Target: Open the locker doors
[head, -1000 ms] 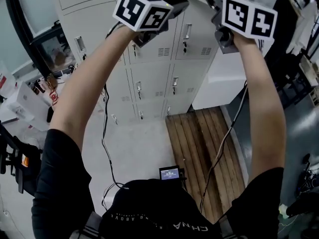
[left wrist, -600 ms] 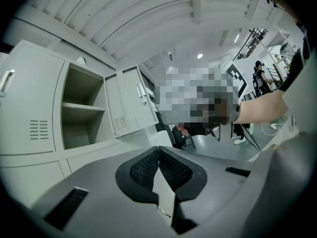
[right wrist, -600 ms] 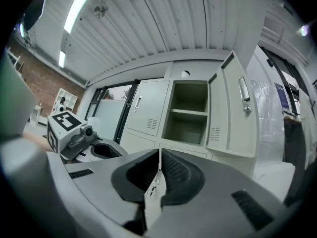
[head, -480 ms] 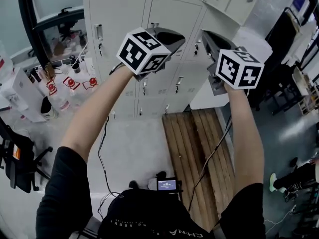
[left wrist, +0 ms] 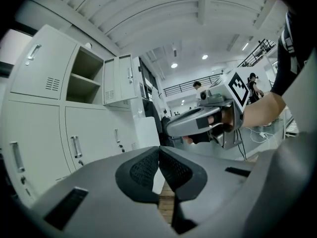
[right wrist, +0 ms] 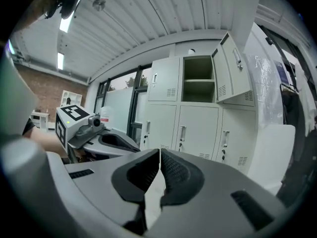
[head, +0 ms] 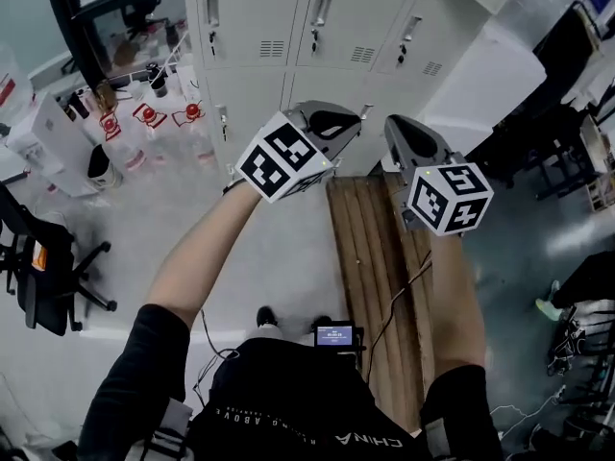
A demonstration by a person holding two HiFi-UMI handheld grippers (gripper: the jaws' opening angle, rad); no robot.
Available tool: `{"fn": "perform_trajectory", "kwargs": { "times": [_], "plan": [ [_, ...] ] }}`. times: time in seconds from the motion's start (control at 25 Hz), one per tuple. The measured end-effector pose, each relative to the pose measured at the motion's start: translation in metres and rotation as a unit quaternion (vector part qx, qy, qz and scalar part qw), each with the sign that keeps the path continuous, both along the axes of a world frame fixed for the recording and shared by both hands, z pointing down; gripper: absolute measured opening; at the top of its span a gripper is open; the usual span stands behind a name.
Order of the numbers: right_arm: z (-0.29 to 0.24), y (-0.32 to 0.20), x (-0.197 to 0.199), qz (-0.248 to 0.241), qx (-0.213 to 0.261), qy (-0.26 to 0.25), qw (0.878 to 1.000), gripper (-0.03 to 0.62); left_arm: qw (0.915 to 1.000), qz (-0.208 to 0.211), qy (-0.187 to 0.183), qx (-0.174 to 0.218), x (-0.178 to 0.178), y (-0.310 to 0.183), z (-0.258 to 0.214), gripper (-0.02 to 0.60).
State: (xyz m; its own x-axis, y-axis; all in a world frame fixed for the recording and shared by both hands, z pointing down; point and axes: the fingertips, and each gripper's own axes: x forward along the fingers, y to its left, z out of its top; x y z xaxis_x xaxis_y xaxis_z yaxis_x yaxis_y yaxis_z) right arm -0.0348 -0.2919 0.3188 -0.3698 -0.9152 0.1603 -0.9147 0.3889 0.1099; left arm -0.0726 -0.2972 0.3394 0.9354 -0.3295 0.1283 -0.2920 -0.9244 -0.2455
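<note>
1. The left gripper (head: 338, 126) is fully closed. In its own view the two dark pads (left wrist: 148, 168) meet edge to edge with nothing between them. It is held out in front of the person, nosing toward the lockers (head: 279, 27).
2. The right gripper (head: 404, 142) is closed just the same, its pads (right wrist: 171, 171) pressed together on nothing. It hangs just beside the left one, and each shows in the other's view.
3. The lockers are a pale grey bank standing ahead, well apart from both grippers, and neither gripper touches a door. The doors in the head view are shut, each with an upright handle (head: 320, 10).
4. Higher up, one compartment (right wrist: 198, 86) stands open with a shelf inside (the right gripper view shows it best). Its door (right wrist: 232, 68) is swung out to the right. The doors below it are closed.
5. On the floor under the grippers lies a platform of wooden planks (head: 370, 257), reaching toward the foot of the lockers.
6. To the left stand bottles with red labels (head: 144, 118), and further left a black office chair (head: 43, 277).
</note>
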Motion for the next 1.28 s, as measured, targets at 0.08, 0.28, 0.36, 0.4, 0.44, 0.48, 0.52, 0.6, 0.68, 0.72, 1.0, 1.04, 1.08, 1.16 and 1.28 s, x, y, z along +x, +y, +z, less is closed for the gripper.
{"fn": "perform_trajectory", "kwargs": {
  "times": [0.08,0.28,0.36,0.4,0.44,0.48,0.52,0.6,0.68,0.72,1.0,1.04,1.08,1.16,1.28],
  "plan": [
    [0.019,0.016,-0.002,-0.004,-0.006,0.004,1.000,0.037,1.0000,0.000,0.001,-0.010,0.003,0.017,0.015,0.020],
    [0.054,0.053,0.017,-0.004,-0.014,0.027,1.000,0.037,0.9984,-0.006,0.002,-0.056,0.029,0.053,0.057,0.020],
    [0.062,0.064,0.031,-0.004,-0.015,0.031,0.999,0.037,0.9971,-0.006,0.009,-0.076,0.045,0.066,0.069,0.020],
    [0.065,0.069,0.038,-0.004,-0.016,0.029,0.999,0.037,0.9965,-0.006,0.014,-0.082,0.051,0.072,0.072,0.020],
    [0.067,0.073,0.044,-0.004,-0.016,0.027,0.999,0.037,0.9961,-0.006,0.018,-0.086,0.057,0.077,0.074,0.020],
    [0.068,0.076,0.050,-0.003,-0.016,0.028,0.999,0.037,0.9959,-0.006,0.022,-0.088,0.063,0.081,0.074,0.020],
    [0.069,0.078,0.055,-0.002,-0.015,0.029,0.999,0.037,0.9957,-0.006,0.025,-0.089,0.068,0.084,0.074,0.020],
    [0.071,0.080,0.064,0.001,-0.014,0.031,0.999,0.037,0.9954,-0.008,0.028,-0.091,0.077,0.087,0.073,0.020],
    [0.072,0.081,0.072,0.002,-0.014,0.031,0.999,0.035,0.9952,-0.008,0.029,-0.093,0.085,0.089,0.073,0.020],
    [0.072,0.081,0.076,0.002,-0.014,0.030,0.999,0.034,0.9950,-0.008,0.031,-0.095,0.089,0.090,0.071,0.020],
    [0.064,0.073,0.088,-0.005,-0.006,0.034,0.999,0.034,0.9945,-0.016,0.048,-0.092,0.101,0.081,0.061,0.020],
    [0.063,0.071,0.089,-0.006,-0.006,0.037,0.999,0.034,0.9945,-0.016,0.049,-0.091,0.103,0.080,0.060,0.020],
    [0.063,0.070,0.089,-0.007,-0.005,0.039,0.999,0.034,0.9946,-0.015,0.050,-0.090,0.104,0.080,0.059,0.020],
    [0.062,0.068,0.090,-0.009,-0.005,0.043,0.999,0.034,0.9946,-0.014,0.052,-0.088,0.107,0.078,0.057,0.020],
    [0.062,0.066,0.092,-0.010,-0.003,0.046,0.999,0.034,0.9949,-0.014,0.051,-0.086,0.111,0.076,0.058,0.020]
  ]
}}
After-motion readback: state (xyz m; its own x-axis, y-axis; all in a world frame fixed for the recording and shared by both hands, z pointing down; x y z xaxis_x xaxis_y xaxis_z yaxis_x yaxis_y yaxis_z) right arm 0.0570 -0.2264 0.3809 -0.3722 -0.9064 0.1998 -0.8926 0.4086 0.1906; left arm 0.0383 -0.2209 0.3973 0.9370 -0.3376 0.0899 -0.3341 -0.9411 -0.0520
